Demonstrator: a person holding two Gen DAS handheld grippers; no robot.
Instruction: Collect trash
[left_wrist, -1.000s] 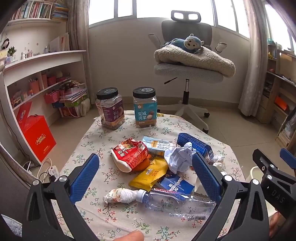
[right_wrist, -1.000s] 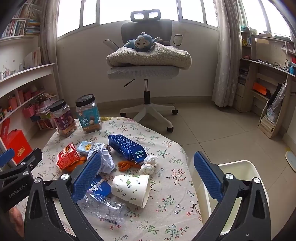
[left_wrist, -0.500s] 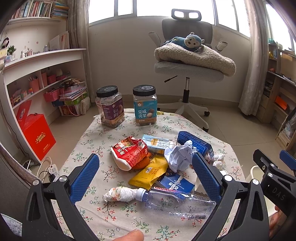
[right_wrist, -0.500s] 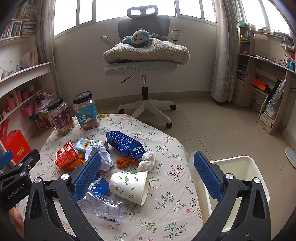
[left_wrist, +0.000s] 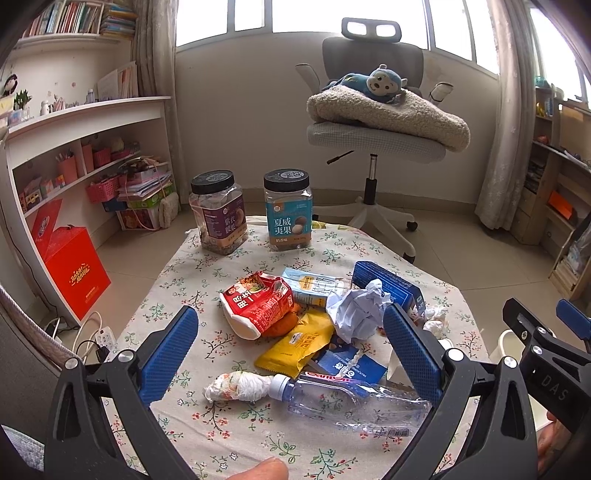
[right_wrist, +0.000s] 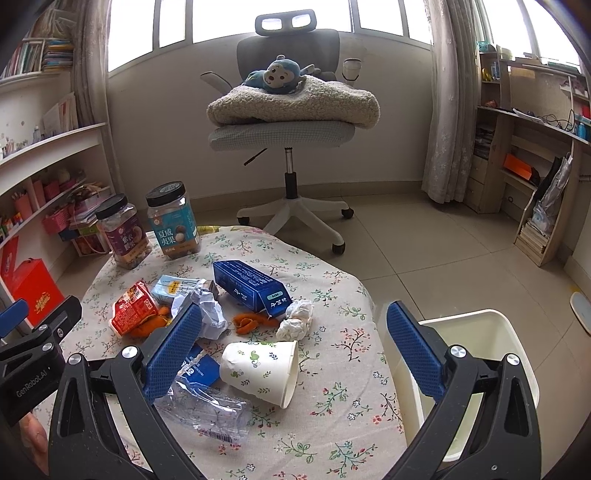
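Observation:
Trash lies on a floral-cloth table (left_wrist: 229, 443): a red snack bag (left_wrist: 256, 302), a yellow wrapper (left_wrist: 301, 345), crumpled paper (left_wrist: 360, 310), a crushed clear bottle (left_wrist: 347, 398), a white tissue wad (left_wrist: 236, 386), a blue box (right_wrist: 251, 286) and a tipped paper cup (right_wrist: 262, 369). My left gripper (left_wrist: 290, 345) is open and empty above the near pile. My right gripper (right_wrist: 293, 343) is open and empty above the cup. A white bin (right_wrist: 476, 354) stands at the table's right.
Two lidded jars (left_wrist: 218, 212) (left_wrist: 288, 208) stand at the table's far edge. An office chair (right_wrist: 288, 122) with a blanket and plush monkey is behind. Shelves (left_wrist: 85, 147) and a red box (left_wrist: 72, 273) are at the left.
Both grippers have shifted slightly; the right view has moved a little forward and right, showing more of the cup and bin. Nothing on the table has moved.

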